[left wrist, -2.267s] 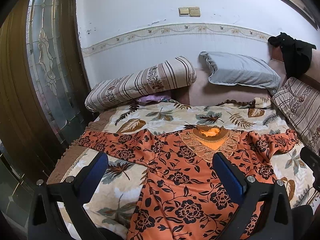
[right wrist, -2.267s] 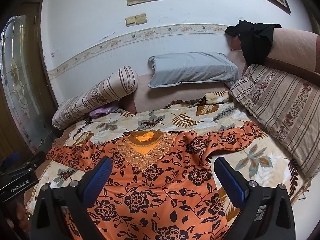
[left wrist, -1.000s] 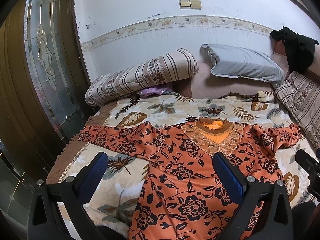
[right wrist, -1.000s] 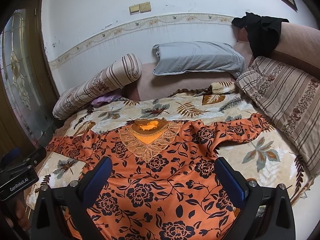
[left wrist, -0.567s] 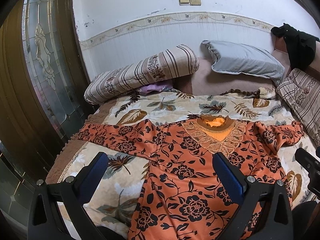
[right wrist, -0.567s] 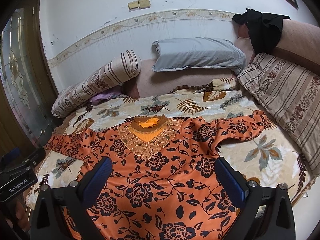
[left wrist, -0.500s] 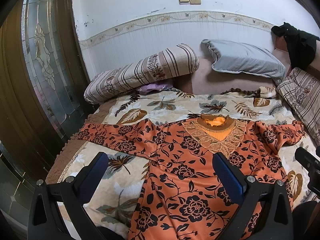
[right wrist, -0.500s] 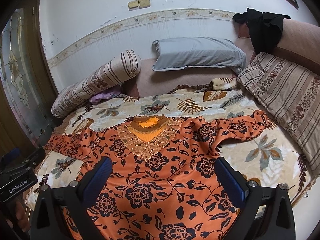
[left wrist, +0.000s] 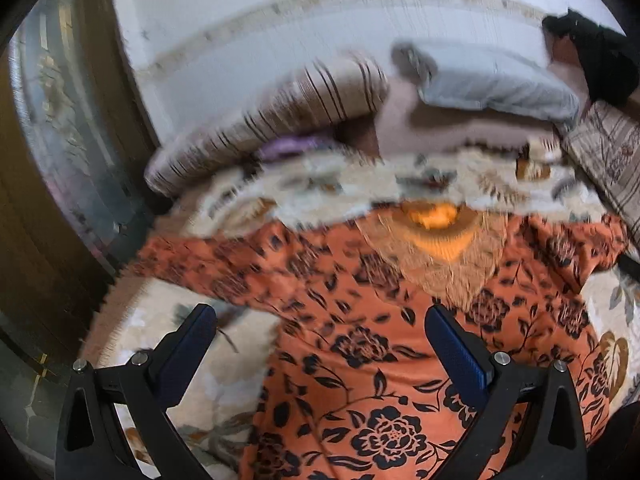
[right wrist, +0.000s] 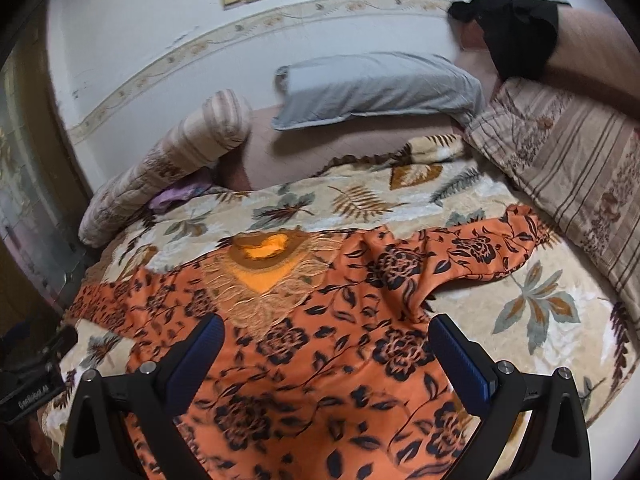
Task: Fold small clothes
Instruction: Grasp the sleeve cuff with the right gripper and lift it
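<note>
Both tongs, left and right, hang open above the orange flowered dress, which looks soft, light and floppy, so grab a sleeve end.

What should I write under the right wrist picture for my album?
Open right gripper hovering above an orange flowered dress spread flat on a leaf-patterned blanket.

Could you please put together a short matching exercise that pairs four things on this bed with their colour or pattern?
Things:
1. Dress
2. Pillow
3. Bolster
4. Cloth on the headboard

Looks:
A. Plain grey
B. Black
C. Orange with black flowers
D. Cream with brown stripes

Pairs: 1-C, 2-A, 3-D, 4-B
</note>
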The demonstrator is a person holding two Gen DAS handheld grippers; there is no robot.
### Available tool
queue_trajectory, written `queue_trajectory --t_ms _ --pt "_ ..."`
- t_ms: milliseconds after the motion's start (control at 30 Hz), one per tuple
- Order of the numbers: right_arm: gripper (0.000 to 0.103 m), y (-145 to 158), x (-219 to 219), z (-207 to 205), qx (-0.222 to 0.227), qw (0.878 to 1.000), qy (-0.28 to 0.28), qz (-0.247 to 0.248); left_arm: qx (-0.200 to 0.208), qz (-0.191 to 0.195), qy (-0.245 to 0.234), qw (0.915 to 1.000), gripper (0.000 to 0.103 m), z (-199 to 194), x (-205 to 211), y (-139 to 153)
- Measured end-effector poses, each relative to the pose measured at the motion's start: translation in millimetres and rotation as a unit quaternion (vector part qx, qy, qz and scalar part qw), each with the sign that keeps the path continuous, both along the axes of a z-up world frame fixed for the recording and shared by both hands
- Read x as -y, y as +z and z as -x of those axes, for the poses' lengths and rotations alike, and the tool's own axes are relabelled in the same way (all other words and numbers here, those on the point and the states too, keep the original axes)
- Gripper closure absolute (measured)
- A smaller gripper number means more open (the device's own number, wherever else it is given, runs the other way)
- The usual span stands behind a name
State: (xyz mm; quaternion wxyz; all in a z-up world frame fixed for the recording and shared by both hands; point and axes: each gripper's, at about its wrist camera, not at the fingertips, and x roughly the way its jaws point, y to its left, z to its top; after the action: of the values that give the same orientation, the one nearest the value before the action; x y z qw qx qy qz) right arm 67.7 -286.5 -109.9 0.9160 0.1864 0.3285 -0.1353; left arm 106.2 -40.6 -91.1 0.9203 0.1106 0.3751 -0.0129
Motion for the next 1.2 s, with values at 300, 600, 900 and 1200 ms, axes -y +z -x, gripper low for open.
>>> queue_trajectory --t_ms 300,600,900,1200 --pt "0.002 -105 248 21 0.086 0.932 -0.212 -0.282 -0.142 -0.03 0.03 0.989 0.0 -52 -1 -108" --pt "0.029 -164 348 9 0.114 0.871 -0.285 -0.384 -0.145 -0.046 0.007 0.9884 0.0 -55 27 -111" --pt "0.088 -163 346 -62 0.046 0.915 -0.243 -0.32 -0.147 -0.046 0.002 0.9881 0.0 -50 34 -104" --pt "0.085 -23 151 -151 0.147 0.937 0.087 -0.306 -0.113 -0.02 0.027 0.993 0.0 -32 -5 -77"
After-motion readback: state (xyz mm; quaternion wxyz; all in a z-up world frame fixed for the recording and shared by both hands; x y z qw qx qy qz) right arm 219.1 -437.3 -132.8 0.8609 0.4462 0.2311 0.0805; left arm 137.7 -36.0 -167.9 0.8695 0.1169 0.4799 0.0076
